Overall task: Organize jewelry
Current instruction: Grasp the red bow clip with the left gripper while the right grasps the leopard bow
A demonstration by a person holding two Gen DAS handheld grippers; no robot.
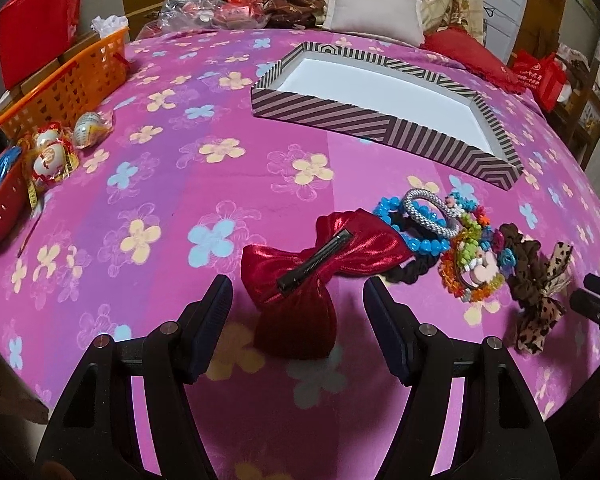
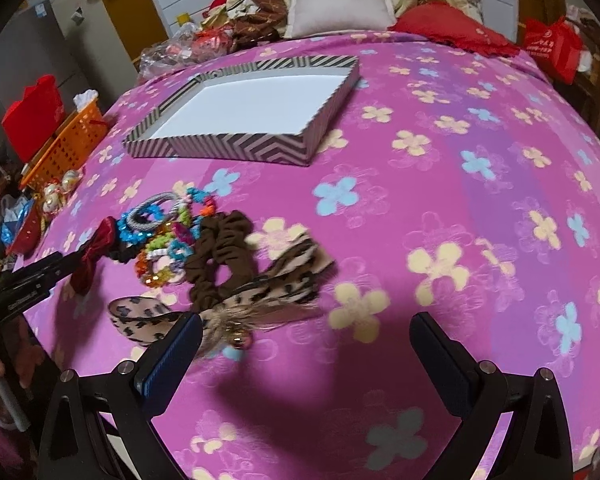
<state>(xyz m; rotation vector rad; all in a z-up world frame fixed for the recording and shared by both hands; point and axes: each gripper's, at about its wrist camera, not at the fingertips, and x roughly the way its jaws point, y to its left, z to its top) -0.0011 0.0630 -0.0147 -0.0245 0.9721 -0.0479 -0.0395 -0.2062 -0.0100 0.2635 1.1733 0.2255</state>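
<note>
Shiny red satin bow (image 1: 320,264) (black clip (image 1: 315,258) upward) lies crumpled.

boxes: one (image 1: 384,118)
red bows: one (image 1: 320,258)
brown scrunchies: one (image 2: 224,256)
orange baskets: one (image 1: 66,84)
grippers: two (image 1: 298,320) (image 2: 306,354)

box (image 1: 384,122) behind hair-accessory pile (image 1: 452,240) | bow clip (image 1: 320,264) left of pile | basket (image 1: 64,88) far left

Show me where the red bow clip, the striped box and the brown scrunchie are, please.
red bow clip (image 1: 332,258): left wrist view, on the red satin beside its black metal clip.
striped box (image 2: 236,148): right wrist view, on its near striped wall.
brown scrunchie (image 2: 224,248): right wrist view, on its gathered brown fabric.
</note>
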